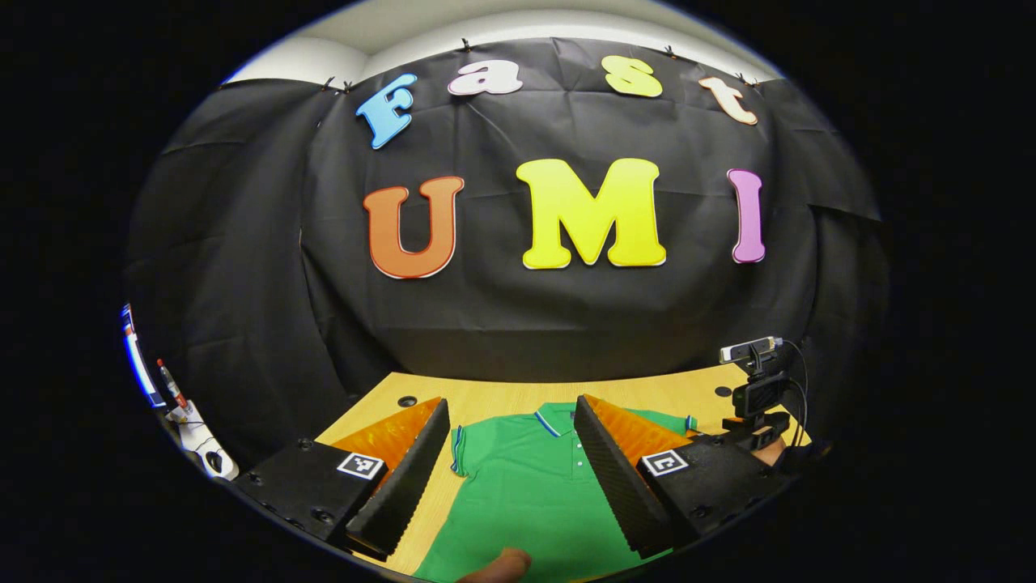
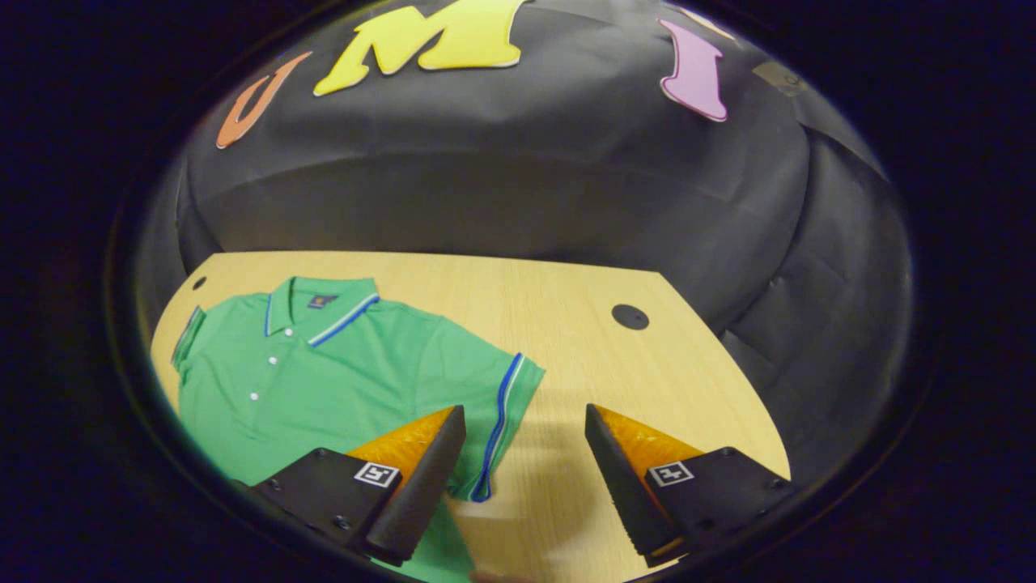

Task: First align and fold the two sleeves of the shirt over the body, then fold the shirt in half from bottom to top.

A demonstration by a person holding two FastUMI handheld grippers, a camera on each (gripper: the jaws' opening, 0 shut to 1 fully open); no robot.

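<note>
With both claws, left [image 1: 511, 465] and right [image 2: 524, 474], spread apart above the soft, limp shirt [image 2: 324, 364], pinch each sleeve [image 2: 498, 405] at its cuff edge.

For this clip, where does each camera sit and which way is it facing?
Left gripper view: rides the left gripper, held over the green short-sleeved polo shirt, facing the collar and the back wall; open jaws and a fingertip show.
Right gripper view: rides the right gripper, angled down at the shirt's blue-trimmed sleeve on the light wooden table; open jaws show.
Shared: shirt and table.
</note>
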